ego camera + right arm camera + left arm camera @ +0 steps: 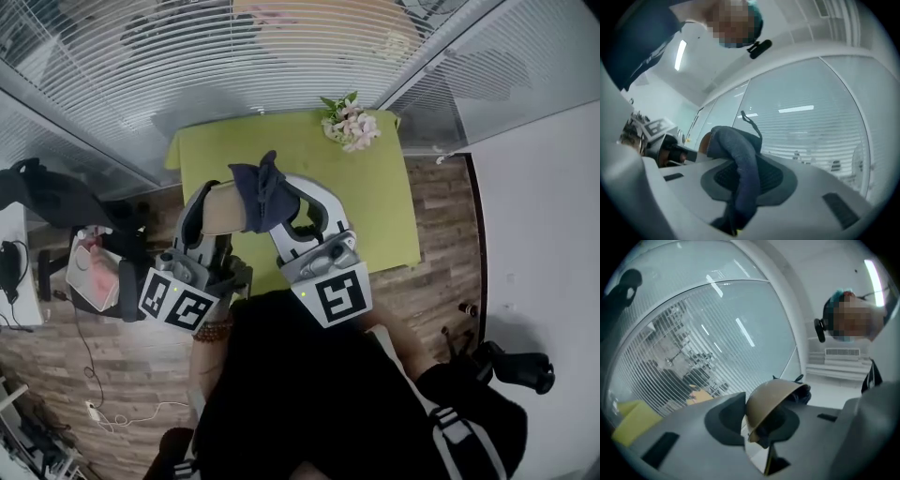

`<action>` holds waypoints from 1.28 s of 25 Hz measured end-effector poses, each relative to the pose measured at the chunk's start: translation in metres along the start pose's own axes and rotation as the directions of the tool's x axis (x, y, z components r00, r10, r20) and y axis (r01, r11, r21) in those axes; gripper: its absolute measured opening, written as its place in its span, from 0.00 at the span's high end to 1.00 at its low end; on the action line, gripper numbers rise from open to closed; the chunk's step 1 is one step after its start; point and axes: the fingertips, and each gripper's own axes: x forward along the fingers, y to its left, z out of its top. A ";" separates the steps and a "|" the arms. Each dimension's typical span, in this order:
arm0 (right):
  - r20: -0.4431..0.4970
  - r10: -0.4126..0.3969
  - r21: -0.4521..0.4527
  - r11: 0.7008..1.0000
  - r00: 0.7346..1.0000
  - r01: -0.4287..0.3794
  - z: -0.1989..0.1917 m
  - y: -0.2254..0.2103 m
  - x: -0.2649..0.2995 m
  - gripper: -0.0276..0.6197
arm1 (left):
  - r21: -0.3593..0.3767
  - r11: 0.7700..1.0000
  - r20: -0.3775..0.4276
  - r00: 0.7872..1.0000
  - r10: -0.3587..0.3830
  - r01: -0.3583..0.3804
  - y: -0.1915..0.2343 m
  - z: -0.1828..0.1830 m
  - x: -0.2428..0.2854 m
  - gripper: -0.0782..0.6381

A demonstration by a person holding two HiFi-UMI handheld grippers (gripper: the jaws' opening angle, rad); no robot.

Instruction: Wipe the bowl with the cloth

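Left gripper (758, 427) jaws clamped on rim of tan, smooth, dome-shaped bowl (771, 397), held above lime-green table (375, 211). Right gripper (740, 194) pinches dark blue fabric cloth (740, 157), bunched against bowl's 3 o'clock in head view.

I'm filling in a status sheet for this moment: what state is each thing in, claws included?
Bowl: off the table, tipped on its side, rim clamped.
Cloth: bunched, clamped, free end at the bowl's mouth.
Left claw: shut on the bowl's rim.
Right claw: shut on the cloth.
Flowers: resting at the table's far corner, untouched.
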 end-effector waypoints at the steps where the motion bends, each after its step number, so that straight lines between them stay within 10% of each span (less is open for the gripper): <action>1: 0.002 0.008 0.083 0.997 1.000 -0.008 -0.002 -0.001 0.001 0.85 | -0.055 0.998 0.016 1.000 -0.016 0.016 0.001 -0.001 -0.001 0.80; 7: -0.007 0.095 0.471 0.878 0.995 -0.080 -0.026 -0.009 0.007 0.85 | -0.255 0.966 0.060 0.998 -0.030 0.045 0.011 -0.014 0.000 0.80; 9: -0.065 0.105 0.414 0.908 0.992 -0.069 -0.040 -0.014 0.010 0.85 | -0.109 0.994 -0.030 0.999 -0.021 0.018 0.013 -0.024 0.005 0.75; 11: -0.132 0.080 0.157 0.986 0.988 -0.059 -0.047 -0.013 0.009 0.86 | 0.142 0.990 -0.122 0.992 0.029 -0.012 0.010 -0.028 0.006 0.74; 13: -0.170 0.027 -0.201 0.978 0.985 -0.062 -0.044 -0.004 0.002 0.86 | 0.460 0.886 -0.157 0.975 0.156 -0.067 0.009 -0.027 0.004 0.74; 15: -0.149 -0.005 -0.515 0.854 0.989 -0.073 -0.035 0.010 -0.001 0.86 | 0.712 0.700 -0.195 0.943 0.271 -0.055 0.014 -0.033 0.008 0.78; 17: -0.126 -0.002 -0.653 0.753 0.992 -0.082 -0.033 0.019 -0.002 0.86 | 0.795 0.607 -0.238 0.913 0.330 -0.012 0.020 -0.043 0.009 0.81; 20: -0.111 -0.007 -0.609 0.791 0.994 -0.062 -0.034 0.016 -0.004 0.86 | 0.727 0.686 -0.270 0.908 0.320 -0.026 0.020 -0.046 0.008 0.81; 25: -0.062 -0.027 -0.344 0.939 0.998 0.004 -0.023 0.009 0.001 0.86 | 0.503 0.858 -0.151 0.966 0.210 -0.108 0.011 -0.017 0.006 0.81; 32: -0.007 -0.028 0.028 0.999 1.000 0.029 -0.015 0.001 0.007 0.85 | 0.215 0.972 -0.028 0.994 0.106 -0.097 0.009 0.000 -0.001 0.80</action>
